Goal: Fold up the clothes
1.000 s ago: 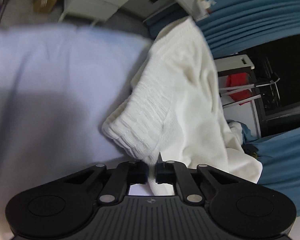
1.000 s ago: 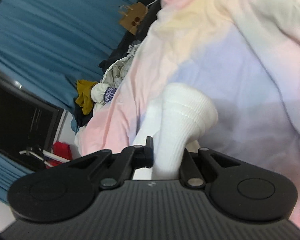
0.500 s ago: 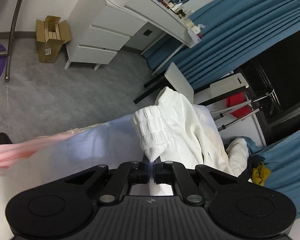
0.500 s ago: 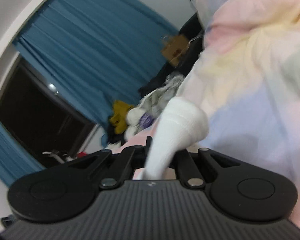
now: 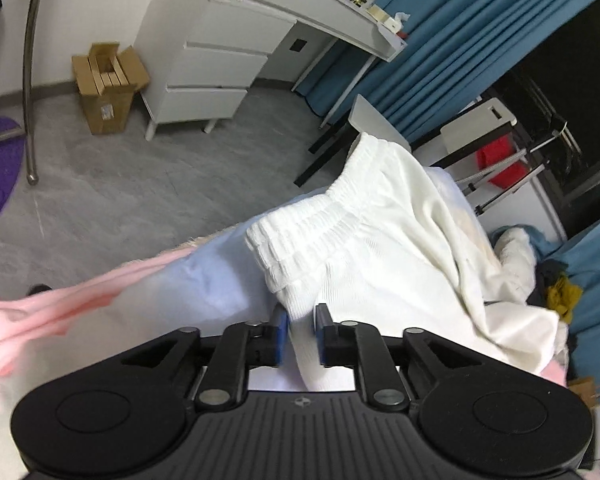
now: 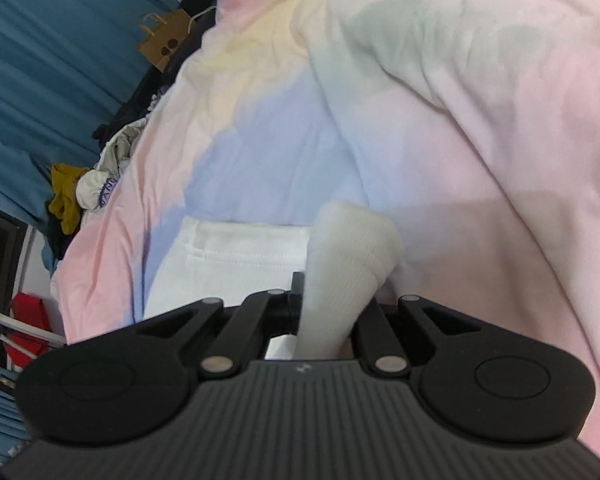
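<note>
Both my grippers keep the white shorts (image 5: 384, 240) on the pastel bedspread (image 6: 440, 128): left gripper (image 5: 301, 334) just parting, waistband between at six o'clock, right gripper (image 6: 328, 312) clenching fabric.

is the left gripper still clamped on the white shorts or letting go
Letting go: the left gripper has just been opening; the white shorts sit between parted jaws, gaps showing either side.
</note>
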Available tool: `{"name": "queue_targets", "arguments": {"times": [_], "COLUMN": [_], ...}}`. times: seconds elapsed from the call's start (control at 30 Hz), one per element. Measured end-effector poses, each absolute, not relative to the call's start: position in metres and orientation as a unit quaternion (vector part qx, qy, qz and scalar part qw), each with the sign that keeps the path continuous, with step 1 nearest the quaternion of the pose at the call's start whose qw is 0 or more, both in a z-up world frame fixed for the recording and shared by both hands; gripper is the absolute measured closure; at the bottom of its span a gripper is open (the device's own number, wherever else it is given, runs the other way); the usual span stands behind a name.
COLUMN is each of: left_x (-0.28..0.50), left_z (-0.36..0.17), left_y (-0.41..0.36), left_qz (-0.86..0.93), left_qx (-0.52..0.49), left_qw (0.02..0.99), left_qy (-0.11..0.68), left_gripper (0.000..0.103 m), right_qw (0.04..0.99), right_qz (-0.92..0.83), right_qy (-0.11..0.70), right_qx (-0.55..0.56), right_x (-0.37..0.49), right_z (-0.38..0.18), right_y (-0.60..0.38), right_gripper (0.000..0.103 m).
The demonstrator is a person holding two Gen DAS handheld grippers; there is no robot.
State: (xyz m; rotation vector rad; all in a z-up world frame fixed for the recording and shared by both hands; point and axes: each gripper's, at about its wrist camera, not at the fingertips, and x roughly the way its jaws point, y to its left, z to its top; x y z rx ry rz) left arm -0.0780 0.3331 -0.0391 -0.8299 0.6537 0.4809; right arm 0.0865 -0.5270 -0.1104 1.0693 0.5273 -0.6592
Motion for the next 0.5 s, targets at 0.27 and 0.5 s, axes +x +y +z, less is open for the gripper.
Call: {"name": "queue_targets", "arguments": {"times": [0.27, 0.5], "left_x": [-0.101, -0.068], "left_z": [0.017, 0.046], "left_y": [0.285, 0.196], "left_qz": [0.225, 0.162], "left_qx": [-0.264, -0.161], "left_qw": [0.896, 0.941], "left_qy": [0.277, 0.248], "left_gripper": [0.040, 0.022], "right_qw": [0.781, 0.841], "right_qz": [-0.370, -0.385], "right_qy": [0.218, 0.162], "right_qx": [0.453, 0.345], "right_x": [0.065, 0.071], "right_z": [-0.088, -0.047], "right_y": [-0.527, -0.500], "right_gripper": [0.039, 0.032]}}
